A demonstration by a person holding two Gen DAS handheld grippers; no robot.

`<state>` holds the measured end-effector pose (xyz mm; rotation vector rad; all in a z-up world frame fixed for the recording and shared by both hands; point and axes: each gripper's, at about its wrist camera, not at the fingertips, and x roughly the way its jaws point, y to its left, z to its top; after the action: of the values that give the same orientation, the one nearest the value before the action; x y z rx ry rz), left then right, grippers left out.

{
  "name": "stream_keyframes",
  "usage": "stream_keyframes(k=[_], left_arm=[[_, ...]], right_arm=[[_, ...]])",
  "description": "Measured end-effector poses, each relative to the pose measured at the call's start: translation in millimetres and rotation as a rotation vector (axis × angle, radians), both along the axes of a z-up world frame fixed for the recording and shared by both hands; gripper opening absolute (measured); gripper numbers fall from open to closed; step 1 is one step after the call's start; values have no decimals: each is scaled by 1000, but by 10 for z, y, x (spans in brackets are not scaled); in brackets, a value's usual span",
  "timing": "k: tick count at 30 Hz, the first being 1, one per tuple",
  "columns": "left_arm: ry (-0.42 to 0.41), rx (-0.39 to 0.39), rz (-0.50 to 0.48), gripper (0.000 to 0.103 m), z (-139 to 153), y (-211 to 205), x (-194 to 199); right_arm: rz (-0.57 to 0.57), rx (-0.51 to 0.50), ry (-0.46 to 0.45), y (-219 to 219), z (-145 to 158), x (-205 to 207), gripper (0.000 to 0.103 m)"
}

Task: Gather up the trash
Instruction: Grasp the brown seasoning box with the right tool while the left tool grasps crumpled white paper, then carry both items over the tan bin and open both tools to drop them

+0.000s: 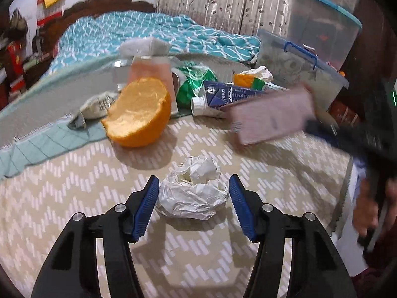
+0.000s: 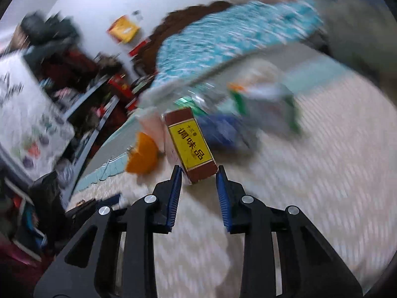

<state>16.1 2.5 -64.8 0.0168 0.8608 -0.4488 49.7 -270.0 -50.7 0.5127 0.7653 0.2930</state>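
Observation:
A crumpled white paper ball (image 1: 192, 193) lies on the beige zigzag cloth (image 1: 74, 198), between the blue pads of my left gripper (image 1: 194, 181). The left pad is at the paper's edge, while the right pad stands a little clear of it, so the gripper is open around the ball. My right gripper (image 2: 199, 171) is shut on the near end of a brown box with a yellow label (image 2: 189, 146), held above the cloth. The left wrist view shows that box (image 1: 270, 116) blurred at the right.
Behind the ball lie half an orange peel (image 1: 139, 114), a blue carton with a white cap (image 1: 223, 96), a green wrapper (image 1: 191, 82), a pink-filled bottle (image 1: 151, 69) and a crumpled packet (image 1: 99, 106). Clear storage bins (image 1: 297, 67) stand at the back right. A hand (image 1: 367, 206) is at the right edge.

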Motion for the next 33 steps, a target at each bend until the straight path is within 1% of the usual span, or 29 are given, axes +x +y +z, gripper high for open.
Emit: stream_keyframes(k=[1,2,3,4,5,6,8,10,11,13,15,17,19,21,22,23,24,25,27,29,31,33], left_arm=[[1,-3,-2,56,-3,-13,4],[-2,-2,-5,57,-10,-34,13],[-1,-1,-12,57,-9,-62,24],[3,0,-19,57,-7,-94,46],[5,2,-24,57,9,-132,66],[6,4,-32,57,13,-182,56],[9,8,-46,58,13,-253,74],[10,16,-55,58,5,-324,68],[10,21,-56,58,-1,-345,64],[9,35,-58,59,-14,-369,54],[9,51,-59,62,-15,-386,49],[12,66,-57,65,-24,-402,55],[21,78,-51,65,-37,-415,73],[23,89,-50,63,-52,-415,75],[22,98,-56,56,-53,-439,77],[21,106,-61,56,-53,-457,74],[17,115,-67,54,-43,-487,77],[22,117,-77,53,-34,-529,89],[36,108,-108,53,-15,-639,118],[42,103,-151,52,-3,-811,141],[40,108,-215,52,6,-1098,161],[38,110,-276,52,5,-1375,168]], right_arm=[[-25,-16,7,-38,-46,-141,34],[-25,-35,14,-38,-90,-241,35],[-29,-65,19,-39,-117,-305,45],[-54,-122,14,-34,-125,-379,56],[-82,-182,-2,-29,-116,-429,77],[-92,-230,-15,-25,-108,-460,82],[-75,-308,-29,-25,-87,-478,82],[-74,-377,-47,-69,-57,-395,85],[-66,-406,-53,-74,-41,-346,90],[10,-500,-58,-58,-43,-173,91],[105,-586,-54,4,-79,-33,95],[208,-673,-41,71,-167,126,97],[273,-718,-17,101,-228,286,97],[325,-702,3,76,-257,343,97],[346,-678,7,56,-264,347,94],[365,-641,6,15,-263,317,81],[360,-634,-7,-2,-256,281,77],[352,-619,-22,-46,-243,193,76],[319,-593,-46,-113,-215,39,72],[250,-549,-63,-252,-207,-135,71],[143,-518,-55,-443,-205,-325,71],[49,-512,-51,-609,-185,-413,70]])
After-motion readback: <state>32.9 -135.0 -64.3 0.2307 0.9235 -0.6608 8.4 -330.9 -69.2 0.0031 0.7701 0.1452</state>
